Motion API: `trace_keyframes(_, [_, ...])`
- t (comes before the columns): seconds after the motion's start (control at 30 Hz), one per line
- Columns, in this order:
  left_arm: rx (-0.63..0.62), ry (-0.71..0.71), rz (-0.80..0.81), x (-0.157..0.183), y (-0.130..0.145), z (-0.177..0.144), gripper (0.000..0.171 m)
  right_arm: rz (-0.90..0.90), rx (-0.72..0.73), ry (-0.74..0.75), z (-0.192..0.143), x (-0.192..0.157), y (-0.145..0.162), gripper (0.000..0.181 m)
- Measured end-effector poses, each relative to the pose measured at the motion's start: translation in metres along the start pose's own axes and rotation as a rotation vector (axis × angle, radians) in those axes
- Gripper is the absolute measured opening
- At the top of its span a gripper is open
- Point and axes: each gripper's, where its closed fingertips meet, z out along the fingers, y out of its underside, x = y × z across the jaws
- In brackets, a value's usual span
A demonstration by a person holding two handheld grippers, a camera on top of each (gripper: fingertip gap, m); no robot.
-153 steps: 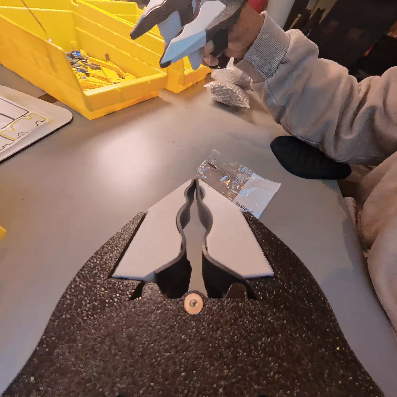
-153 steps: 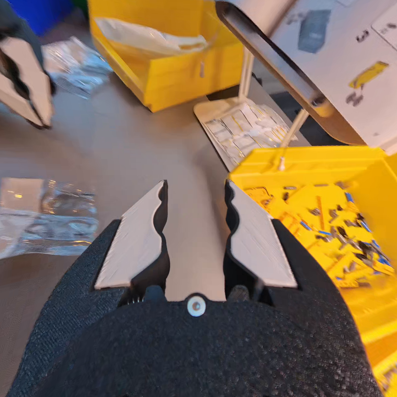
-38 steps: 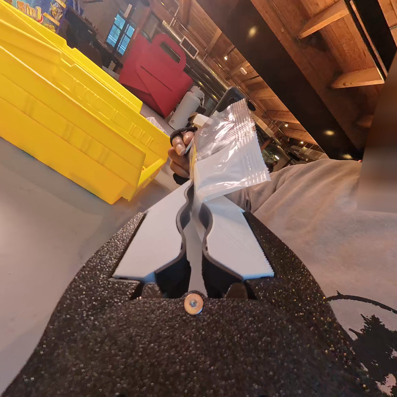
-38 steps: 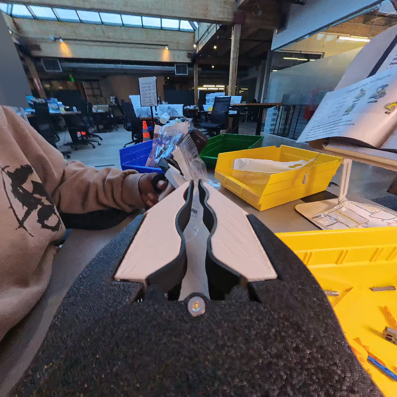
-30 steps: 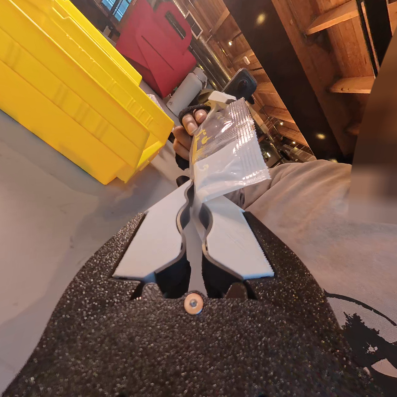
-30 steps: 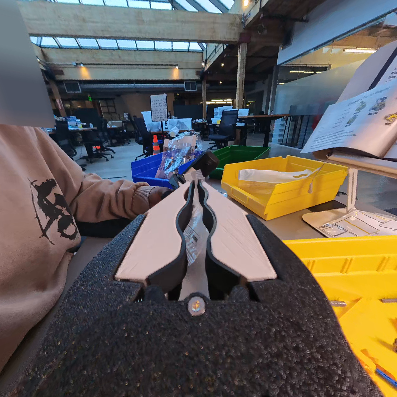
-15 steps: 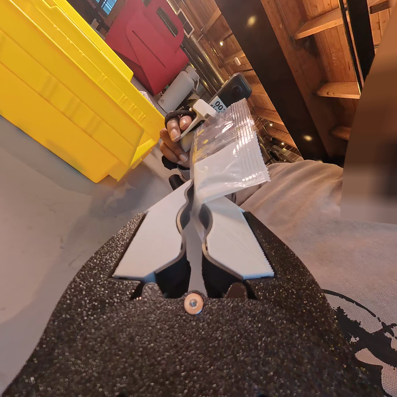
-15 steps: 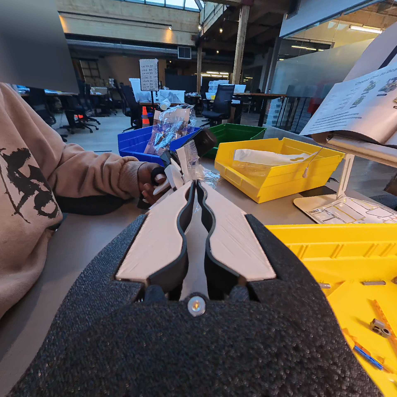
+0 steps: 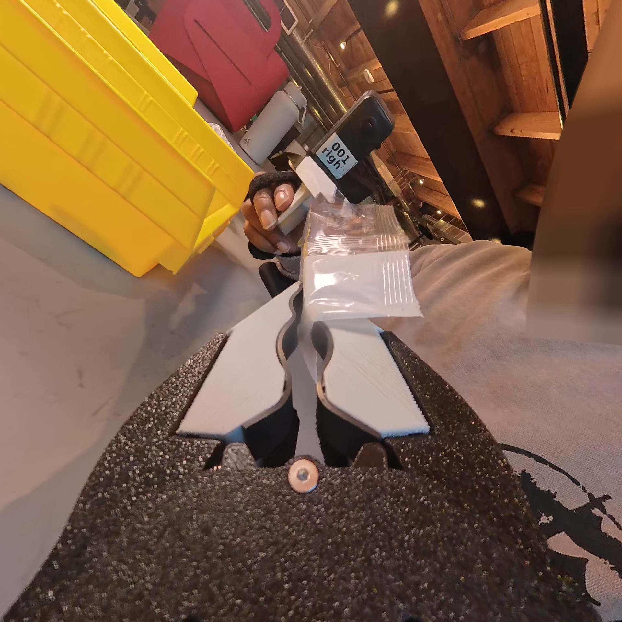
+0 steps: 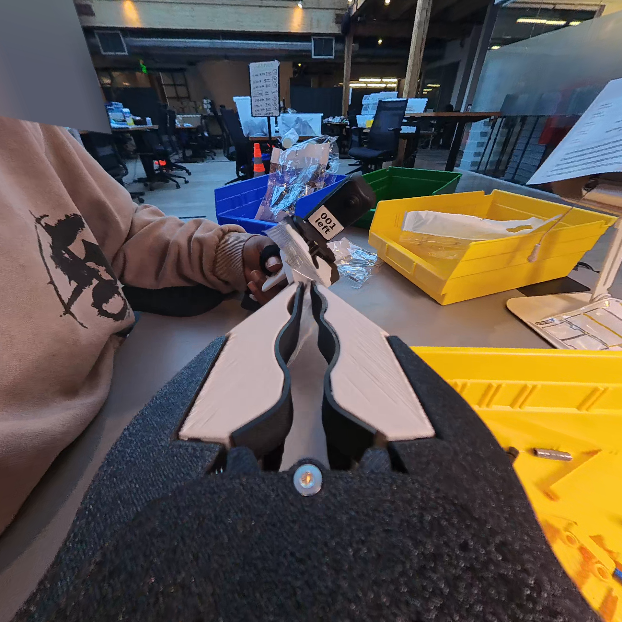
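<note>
yellow bins: three, one stack [image 9: 101, 141], one open bin [image 10: 488, 249], one near bin [image 10: 538, 420]
blue bins: one [image 10: 242, 205]
green bins: one [image 10: 414, 181]
grippers: two, left gripper [image 9: 304, 299], right gripper [image 10: 306, 289]
small plastic bags held: one [image 9: 356, 269]

Small clear-and-white plastic packet [image 9: 356, 282], held off the table, pinched at both tongs' tips.

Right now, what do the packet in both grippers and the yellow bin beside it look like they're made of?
The packet looks like thin, glossy plastic film: part clear, part white, ribbed seal at one edge, creasing where the left gripper pinches it. The yellow bin looks like rigid moulded plastic, smooth, with ribbed walls.
</note>
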Motion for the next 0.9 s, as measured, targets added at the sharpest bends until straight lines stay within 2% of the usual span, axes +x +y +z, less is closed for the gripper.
trace_keyframes(0.07, [-0.007, 0.004, 0.0, 0.001, 0.001, 0.0, 0.0, 0.049, -0.038, -0.052, 0.002, -0.005, 0.007, 0.017])
trace_keyframes(0.13, [-0.016, 0.008, 0.004, 0.002, 0.002, -0.001, 0.0, 0.067, -0.067, -0.081, 0.002, -0.008, 0.012, 0.021])
trace_keyframes(0.23, [-0.04, 0.031, 0.007, 0.007, 0.005, -0.001, 0.0, 0.003, -0.11, -0.051, 0.001, -0.005, 0.018, 0.027])
trace_keyframes(0.3, [-0.071, 0.038, 0.012, 0.009, 0.01, 0.001, 0.0, -0.078, -0.185, -0.043, 0.003, -0.008, 0.029, 0.027])
trace_keyframes(0.4, [-0.097, 0.039, 0.018, 0.009, 0.014, 0.002, 0.0, -0.092, -0.232, -0.057, 0.006, -0.014, 0.037, 0.011])
trace_keyframes(0.5, [-0.111, 0.011, 0.032, 0.006, 0.016, 0.003, 0.0, 0.04, -0.166, -0.139, 0.004, -0.022, 0.027, 0.002])
trace_keyframes(0.6, [-0.094, -0.072, 0.076, -0.004, 0.011, -0.002, 0.001, 0.258, 0.039, -0.253, -0.007, -0.025, -0.008, 0.0])
trace_keyframes(0.67, [-0.061, -0.128, 0.113, -0.009, 0.002, -0.008, 0.003, 0.371, 0.11, -0.303, -0.013, -0.022, -0.018, 0.0])
trace_keyframes(0.73, [-0.054, -0.178, 0.198, -0.01, -0.003, -0.013, 0.004, 0.45, 0.127, -0.325, -0.014, -0.02, -0.018, 0.0])
trace_keyframes(0.77, [-0.053, -0.208, 0.255, -0.01, -0.006, -0.015, 0.011, 0.473, 0.134, -0.318, -0.013, -0.017, -0.017, 0.0])
trace_keyframes(0.83, [-0.044, -0.261, 0.38, -0.005, -0.016, -0.02, 0.027, 0.458, 0.087, -0.269, -0.008, -0.012, -0.006, 0.0])
trace_keyframes(0.9, [-0.006, -0.293, 0.502, 0.007, -0.028, -0.026, 0.034, 0.425, 0.037, -0.234, -0.003, -0.011, 0.002, 0.0])
